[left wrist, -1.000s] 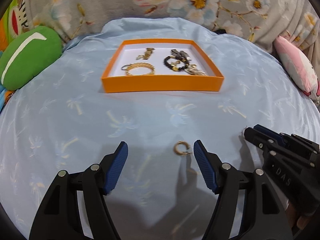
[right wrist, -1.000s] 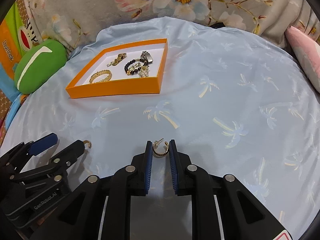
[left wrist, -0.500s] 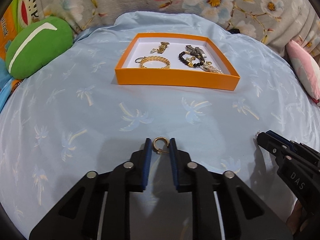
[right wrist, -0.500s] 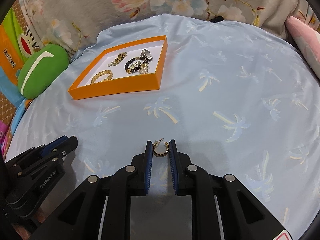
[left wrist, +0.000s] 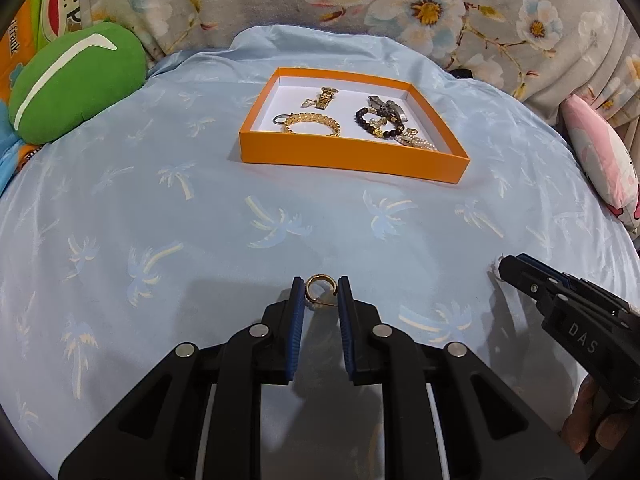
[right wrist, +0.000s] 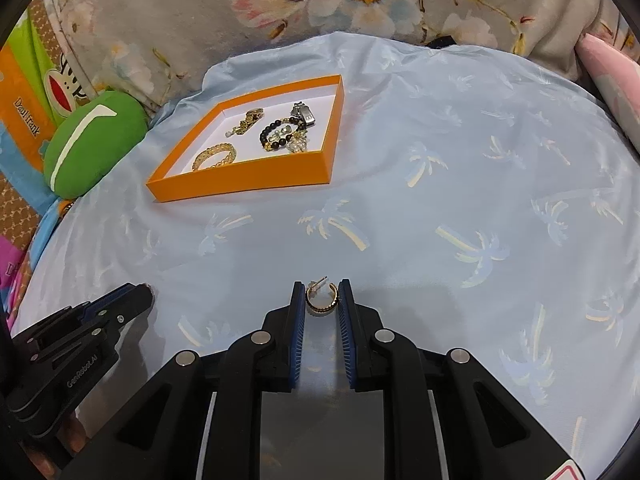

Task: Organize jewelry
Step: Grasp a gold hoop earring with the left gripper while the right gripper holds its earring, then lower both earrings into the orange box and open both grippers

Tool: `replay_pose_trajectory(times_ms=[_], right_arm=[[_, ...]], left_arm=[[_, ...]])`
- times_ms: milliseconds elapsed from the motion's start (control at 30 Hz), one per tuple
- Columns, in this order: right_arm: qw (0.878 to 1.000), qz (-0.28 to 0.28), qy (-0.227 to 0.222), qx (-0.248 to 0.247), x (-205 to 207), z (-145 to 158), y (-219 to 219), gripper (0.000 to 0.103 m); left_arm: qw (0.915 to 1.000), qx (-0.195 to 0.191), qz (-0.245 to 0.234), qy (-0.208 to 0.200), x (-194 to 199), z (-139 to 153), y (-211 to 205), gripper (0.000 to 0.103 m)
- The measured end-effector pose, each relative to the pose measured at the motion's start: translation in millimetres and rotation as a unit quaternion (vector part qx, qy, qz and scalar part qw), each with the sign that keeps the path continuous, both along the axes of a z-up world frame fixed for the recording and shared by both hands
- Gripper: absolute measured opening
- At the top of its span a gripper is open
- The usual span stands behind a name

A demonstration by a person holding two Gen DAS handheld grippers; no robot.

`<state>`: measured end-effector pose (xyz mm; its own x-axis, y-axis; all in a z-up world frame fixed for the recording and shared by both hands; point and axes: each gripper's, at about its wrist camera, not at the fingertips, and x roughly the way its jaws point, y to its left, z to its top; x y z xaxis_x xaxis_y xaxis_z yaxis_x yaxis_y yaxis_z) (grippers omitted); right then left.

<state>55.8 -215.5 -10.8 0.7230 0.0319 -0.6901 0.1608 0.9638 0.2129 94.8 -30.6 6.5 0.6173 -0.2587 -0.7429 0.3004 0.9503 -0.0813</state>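
My left gripper (left wrist: 319, 294) is shut on a small gold hoop earring (left wrist: 319, 287) and holds it above the blue cloth. My right gripper (right wrist: 322, 298) is shut on a second gold hoop earring (right wrist: 322, 300). The orange tray (left wrist: 352, 156) lies ahead, holding a gold chain bracelet (left wrist: 312, 122), a black bead bracelet (left wrist: 378, 122), a gold watch piece (left wrist: 326, 96) and other pieces. The tray also shows in the right wrist view (right wrist: 240, 184), to the upper left. Each gripper appears in the other's view: the right (left wrist: 568, 312), the left (right wrist: 80, 336).
A light blue cloth with palm prints (left wrist: 200, 220) covers the round surface. A green cushion (left wrist: 76, 80) lies at the far left, a pink cushion (left wrist: 600, 156) at the right. Floral fabric (left wrist: 400, 4) hangs behind.
My left gripper has closed on the gold hoop earring that lay on the cloth and lifted it. My right gripper has kept its hold on its earring and risen a little.
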Motion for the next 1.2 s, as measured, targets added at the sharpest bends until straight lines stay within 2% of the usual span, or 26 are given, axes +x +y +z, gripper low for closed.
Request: replay_pose_trajectory(times_ms=[233,400,533,667,733,767,800,833,933,1100,1200], right_arm=[[0.999,0.034,-0.021,-0.002,11.6,30.5,7.3,0.016],[0.997,0.051,-0.052,-0.011,57.4,67.0,8.7,0.016],[0.996,0.051,-0.066,-0.02,107.3,82.4,13.0,0.016],[0.997,0.044,-0.063,-0.004,152.2,73.1,9.7,0.017],[0.997,0.037,-0.064,0.007,166.0,63.8,6.4,0.017],[0.998,0.026,-0.061,0.01,170.4,59.9,3.3,0.02],[0.998,0.018,-0.059,0.016,171.6,57.5,-0.3,0.02],[0.998,0.012,-0.062,0.024,168.8,56.2,-5.0,0.021],[0.997,0.002,-0.068,0.034,152.5,54.4,-14.6,0.021],[0.998,0.003,-0.062,0.011,118.7,47.7,-7.1,0.021],[0.998,0.008,-0.053,-0.012,98.7,39.5,7.6,0.022]], left_arm=[[0.9997,0.002,-0.006,-0.025,15.3,30.4,6.4,0.016],[0.9971,0.02,-0.011,-0.073,61.4,66.0,-6.3,0.016],[0.9959,0.018,-0.01,-0.087,110.0,82.4,-22.9,0.016],[0.9961,0.016,0.003,-0.087,159.2,80.8,-39.3,0.016],[0.9973,0.017,0.001,-0.071,179.3,69.7,-46.1,0.017],[0.9978,0.021,0.004,-0.062,187.8,63.0,-48.3,0.018],[0.9979,0.026,0.012,-0.058,192.3,57.6,-48.5,0.024],[0.9978,0.029,0.019,-0.056,194.6,53.5,-46.2,0.031],[0.9973,0.015,0.026,-0.067,183.7,51.2,-29.9,0.032],[0.9975,0.009,0.024,-0.066,146.0,44.2,-4.2,0.033],[0.9974,0.018,0.022,-0.066,118.1,33.1,3.4,0.033]])
